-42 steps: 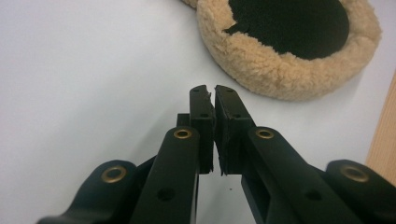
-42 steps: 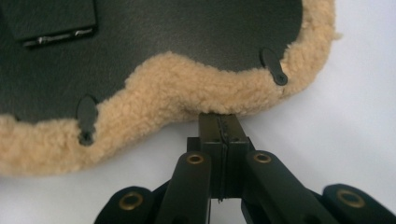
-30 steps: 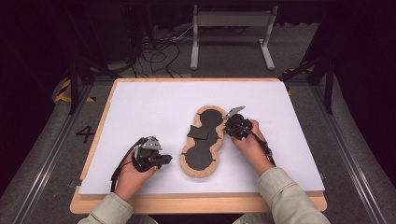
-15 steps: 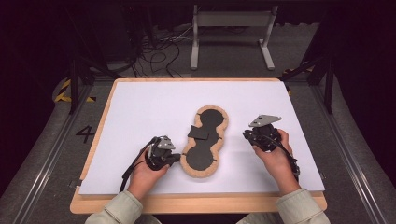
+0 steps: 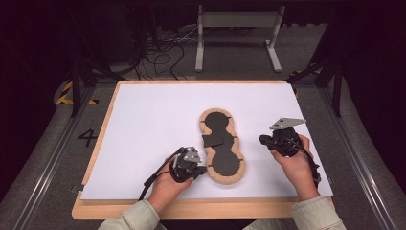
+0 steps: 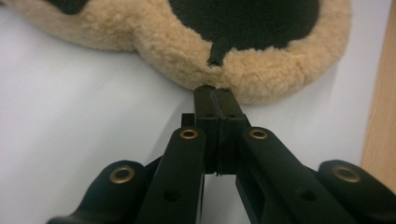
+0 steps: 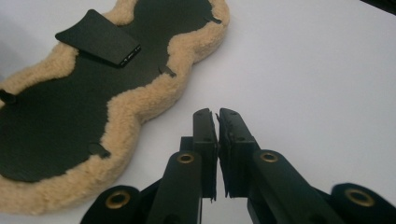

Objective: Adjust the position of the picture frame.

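Observation:
A peanut-shaped pad [image 5: 218,122] with a black centre and a tan fleece rim lies on the white sheet; a small black flap [image 5: 212,140] rests across its waist. My left gripper [image 5: 202,169] is shut, and its tips [image 6: 212,91] touch the fleece rim [image 6: 261,74] of the near lobe beside a short black tab. Nothing is between its pads. My right gripper [image 5: 263,139] hovers to the right of the pad, apart from it. Its jaws [image 7: 215,114] have just been closing to a hairline gap with nothing between them. The pad [image 7: 56,107] and flap [image 7: 100,37] lie to its left.
The white sheet [image 5: 153,120] covers a wooden board [image 5: 191,209] whose edge shows at the front. Beyond the table stand a metal frame [image 5: 237,36] and loose cables [image 5: 163,52] on the floor. A "4" [image 5: 88,137] is marked on the floor at left.
My left gripper slid right until its tips met the pad's near rim. My right gripper left the pad's upper lobe and moved right, off the pad.

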Tool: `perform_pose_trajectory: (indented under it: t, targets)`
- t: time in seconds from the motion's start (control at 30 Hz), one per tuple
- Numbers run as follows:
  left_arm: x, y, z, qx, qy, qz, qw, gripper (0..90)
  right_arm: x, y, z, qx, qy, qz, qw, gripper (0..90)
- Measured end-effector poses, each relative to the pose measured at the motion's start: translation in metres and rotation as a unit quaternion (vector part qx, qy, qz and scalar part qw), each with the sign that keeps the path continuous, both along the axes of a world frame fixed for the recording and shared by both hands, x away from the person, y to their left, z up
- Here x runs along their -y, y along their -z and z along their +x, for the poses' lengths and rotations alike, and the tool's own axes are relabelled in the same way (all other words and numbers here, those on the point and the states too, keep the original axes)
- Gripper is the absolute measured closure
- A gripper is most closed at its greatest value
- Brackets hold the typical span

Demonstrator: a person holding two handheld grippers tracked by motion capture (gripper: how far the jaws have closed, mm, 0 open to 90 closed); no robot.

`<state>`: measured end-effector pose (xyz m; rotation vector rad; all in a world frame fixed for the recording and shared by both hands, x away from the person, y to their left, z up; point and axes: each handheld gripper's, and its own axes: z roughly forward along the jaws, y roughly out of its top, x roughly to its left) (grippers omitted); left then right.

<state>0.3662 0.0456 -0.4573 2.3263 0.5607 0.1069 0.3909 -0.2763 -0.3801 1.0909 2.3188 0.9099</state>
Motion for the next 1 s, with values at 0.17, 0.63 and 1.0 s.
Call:
perform_pose_trajectory:
  t: [0.17,0.63,1.0]
  targets:
    - [0.018,0.000,-0.001,-0.005,0.006,-0.003,1.0000,89.8,0.003,-0.002,-0.001,-0.001,0.001,0.004,1.0000,86.9]
    - [0.025,-0.010,-0.002,0.004,-0.017,-0.022,0.9996,85.3,-0.006,-0.006,0.009,-0.009,-0.018,0.004,0.9998,88.8]
    - [-0.041,-0.029,-0.006,0.022,-0.062,-0.046,0.9968,76.8,-0.045,-0.017,0.061,-0.055,-0.038,-0.020,0.9975,89.6]
